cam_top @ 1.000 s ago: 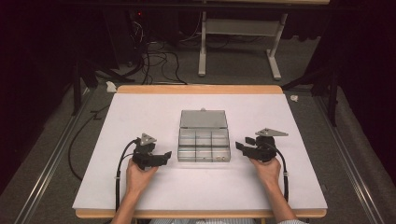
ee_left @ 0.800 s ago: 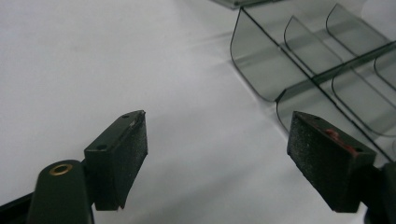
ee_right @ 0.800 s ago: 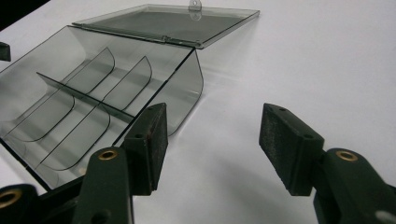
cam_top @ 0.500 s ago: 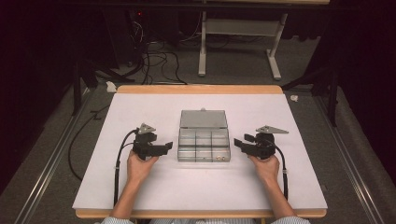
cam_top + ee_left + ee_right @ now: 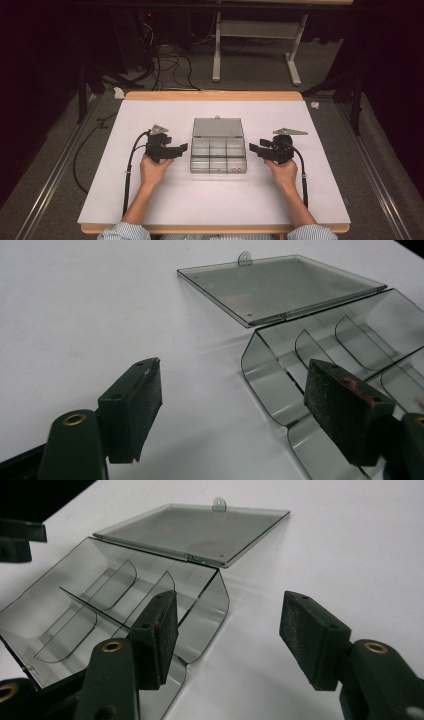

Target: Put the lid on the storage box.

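Note:
A clear plastic compartment box [image 5: 218, 156] lies open at the table's middle, its lid [image 5: 218, 128] flat behind it. The left gripper [image 5: 182, 148] points at the box's left wall, a short way off. In the left gripper view the left gripper [image 5: 240, 410] is open; its jaws have just been closing slightly, with nothing pressed between the pads, and the box [image 5: 320, 340] lies just ahead. The right gripper [image 5: 252, 148] points at the box's right wall. In the right gripper view the right gripper [image 5: 230, 640] is open beside the box [image 5: 100, 605].
The white table top [image 5: 210, 200] has a wooden edge. A black cable [image 5: 129, 170] trails from the left gripper toward the near edge, and another [image 5: 303, 175] runs along the right forearm. Beyond the table are floor cables and a white desk frame [image 5: 255, 45].
The left hand has moved away from the person and risen a little, bringing its gripper level with the box's side. The right gripper has stayed in place.

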Tool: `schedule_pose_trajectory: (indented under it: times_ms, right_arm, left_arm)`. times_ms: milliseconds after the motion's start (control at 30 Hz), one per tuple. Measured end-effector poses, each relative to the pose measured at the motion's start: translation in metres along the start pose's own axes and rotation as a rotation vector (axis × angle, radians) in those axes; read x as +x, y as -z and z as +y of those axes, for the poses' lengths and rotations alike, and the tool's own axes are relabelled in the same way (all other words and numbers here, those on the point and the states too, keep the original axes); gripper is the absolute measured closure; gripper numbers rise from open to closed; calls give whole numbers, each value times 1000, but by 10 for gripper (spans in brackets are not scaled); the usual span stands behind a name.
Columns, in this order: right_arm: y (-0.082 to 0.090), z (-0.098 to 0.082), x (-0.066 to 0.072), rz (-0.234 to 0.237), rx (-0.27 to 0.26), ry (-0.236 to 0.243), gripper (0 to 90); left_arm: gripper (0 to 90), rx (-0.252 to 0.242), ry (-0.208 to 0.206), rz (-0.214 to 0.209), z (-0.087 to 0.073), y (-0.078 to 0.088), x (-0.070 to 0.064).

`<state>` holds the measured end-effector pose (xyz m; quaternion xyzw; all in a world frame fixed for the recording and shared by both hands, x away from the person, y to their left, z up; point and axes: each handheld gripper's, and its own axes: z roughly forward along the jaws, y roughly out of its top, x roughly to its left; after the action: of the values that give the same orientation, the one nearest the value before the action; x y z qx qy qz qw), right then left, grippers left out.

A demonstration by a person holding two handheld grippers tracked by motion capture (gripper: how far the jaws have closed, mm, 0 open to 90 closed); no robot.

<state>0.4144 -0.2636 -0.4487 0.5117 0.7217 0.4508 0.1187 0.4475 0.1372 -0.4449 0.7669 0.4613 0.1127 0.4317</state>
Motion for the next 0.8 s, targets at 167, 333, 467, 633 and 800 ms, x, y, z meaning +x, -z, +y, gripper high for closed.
schedule_pose_trajectory:
  times_ms: [167, 333, 467, 633, 800]
  right_arm:
    - [-4, 8, 2, -1, 8, 14, 429]
    - [-8, 18, 4, 16, 17, 10, 435]
    - [-12, 26, 2, 35, 20, -16, 439]
    - [-21, 32, -1, 46, 30, -45, 441]
    - [-29, 37, -1, 46, 47, -40, 442]
  left_arm:
    - [235, 2, -6, 1, 8, -4, -2]
    - [238, 4, 9, -13, 14, -8, -1]
    - [240, 5, 15, -25, 21, -11, -1]
    - [222, 29, 16, -32, 29, -19, -2]
    - [214, 50, 17, -20, 32, -26, -1]
